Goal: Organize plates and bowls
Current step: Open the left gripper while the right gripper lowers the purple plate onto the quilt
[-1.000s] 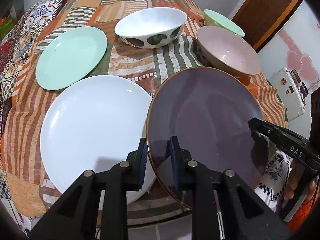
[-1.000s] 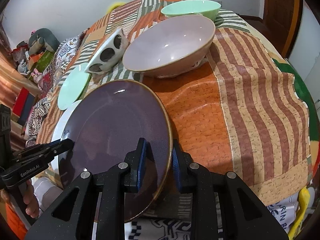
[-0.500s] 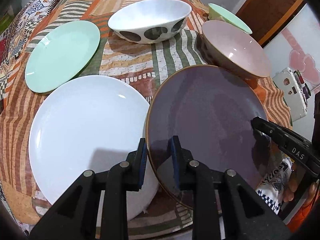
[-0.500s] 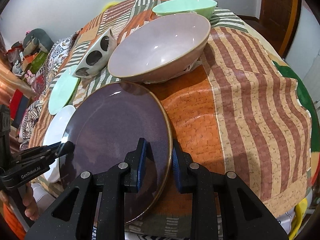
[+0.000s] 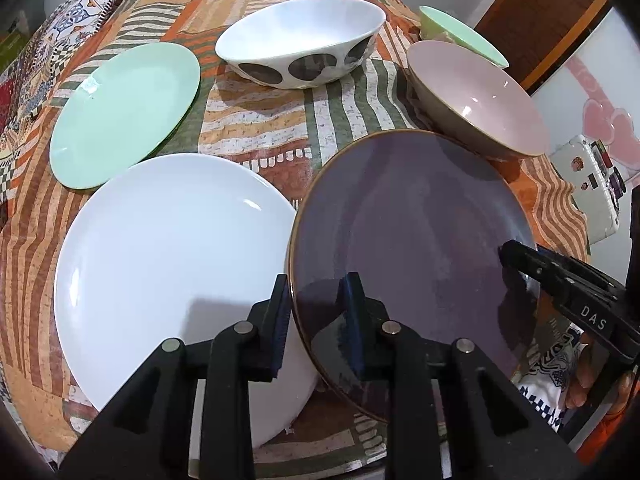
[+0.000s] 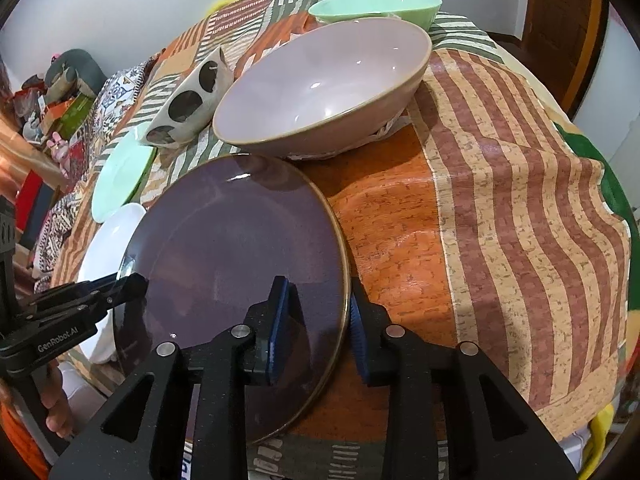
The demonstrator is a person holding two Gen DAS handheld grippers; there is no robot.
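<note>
A dark purple plate (image 5: 412, 240) with a gold rim is held by both grippers, its left edge overlapping the white plate (image 5: 172, 256). My left gripper (image 5: 316, 324) is shut on the purple plate's left rim. My right gripper (image 6: 316, 320) is shut on the purple plate (image 6: 232, 248) at its right rim; it also shows in the left wrist view (image 5: 520, 260). A mint plate (image 5: 124, 112), a white spotted bowl (image 5: 300, 48), a pink bowl (image 5: 476, 96) and a mint bowl (image 5: 460, 32) stand farther back.
A patchwork cloth (image 6: 500, 184) covers the round table, with bare cloth to the right of the purple plate. The near table edge lies just under the grippers. A brown door (image 5: 536, 16) and cluttered shelves (image 6: 48, 120) stand beyond the table.
Both grippers have carried the purple plate forward over the table and lower. Its left edge now sits closer over the white plate.
</note>
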